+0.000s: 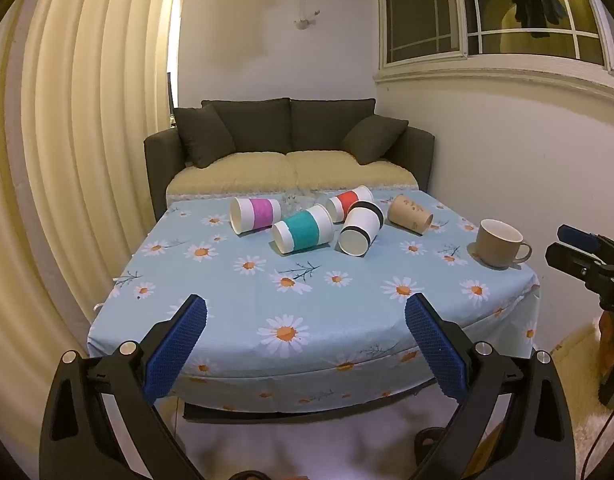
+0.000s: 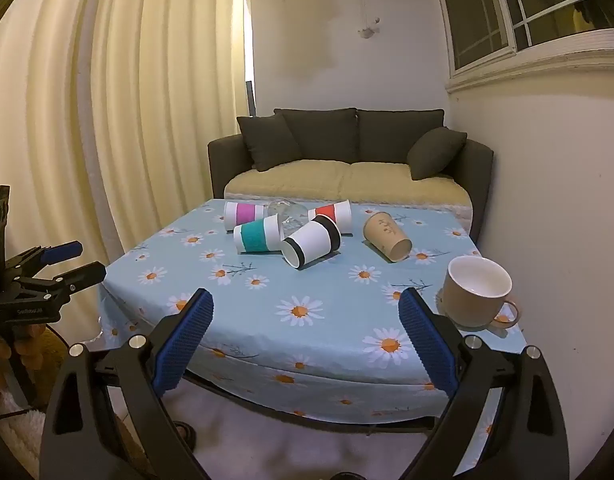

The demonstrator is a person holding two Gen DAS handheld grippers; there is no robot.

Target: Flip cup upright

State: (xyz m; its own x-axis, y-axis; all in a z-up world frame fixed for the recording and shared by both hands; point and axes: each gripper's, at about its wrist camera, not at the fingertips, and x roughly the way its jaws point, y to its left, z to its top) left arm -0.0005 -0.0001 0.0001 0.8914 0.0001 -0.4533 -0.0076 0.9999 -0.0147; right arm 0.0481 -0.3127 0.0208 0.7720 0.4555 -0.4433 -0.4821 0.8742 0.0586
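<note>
Several paper cups lie on their sides on the table: a purple-banded cup, a teal-banded cup, a black-banded cup, a red-banded cup and a brown cup. A clear glass lies between them. A beige mug stands upright at the right. My left gripper is open and empty before the table's near edge. My right gripper is open and empty, left of the mug.
The table wears a blue daisy cloth. A dark sofa stands behind it, a curtain at the left, a wall at the right. The right gripper shows at the left wrist view's right edge; the left gripper shows in the right wrist view.
</note>
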